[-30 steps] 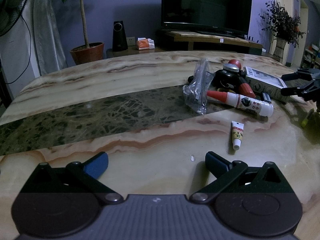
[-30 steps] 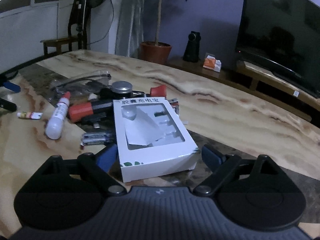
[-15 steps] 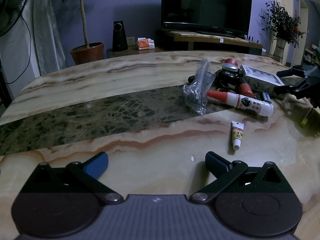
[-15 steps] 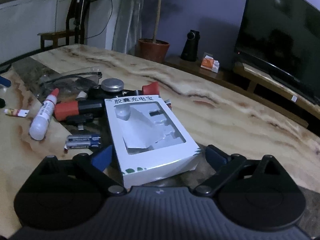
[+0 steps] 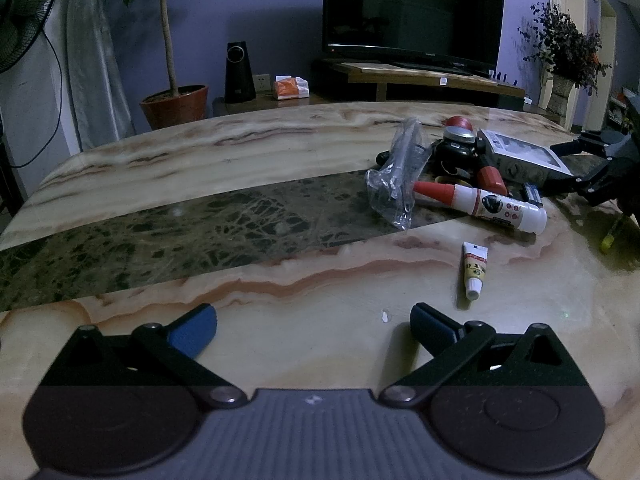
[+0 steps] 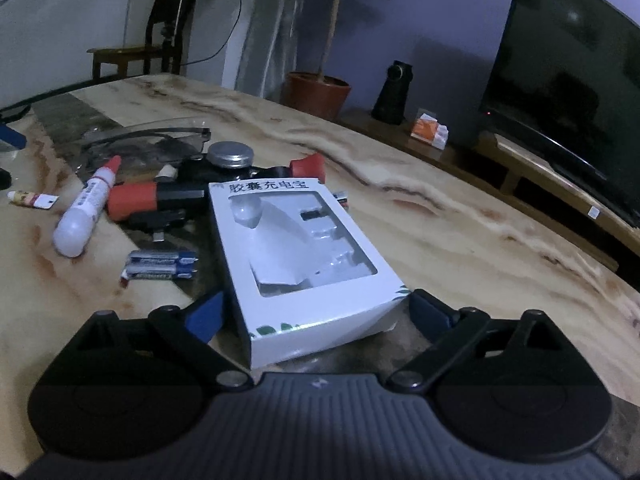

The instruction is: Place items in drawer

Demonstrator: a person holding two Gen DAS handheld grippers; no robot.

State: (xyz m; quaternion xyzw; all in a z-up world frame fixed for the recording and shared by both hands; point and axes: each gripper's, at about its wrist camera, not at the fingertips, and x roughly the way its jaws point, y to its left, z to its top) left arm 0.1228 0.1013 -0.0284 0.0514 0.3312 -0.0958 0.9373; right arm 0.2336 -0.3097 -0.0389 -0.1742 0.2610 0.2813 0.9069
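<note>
A white windowed box [image 6: 300, 256] lies on the marble table, its near end between the open fingers of my right gripper [image 6: 316, 314], apart from both pads. Left of it lie a pack of batteries [image 6: 160, 266], a red and black tool [image 6: 152, 202], a white glue bottle with a red tip [image 6: 86, 216] and a small tube [image 6: 32, 199]. In the left wrist view the same pile sits at the right: box [image 5: 520, 156], glue bottle [image 5: 488, 204], small tube [image 5: 474, 270], clear plastic bag [image 5: 396, 176]. My left gripper [image 5: 314, 326] is open over bare table. No drawer is in view.
A round metal lid [image 6: 232, 154] and a dark item sit behind the box. A yellow-green object [image 5: 610, 240] lies at the table's right edge. Beyond the table stand a TV [image 5: 412, 12], a potted plant [image 5: 174, 100] and a speaker [image 5: 239, 72].
My right gripper has moved forward so the white box's near end now lies between its fingers. The left gripper has stayed still.
</note>
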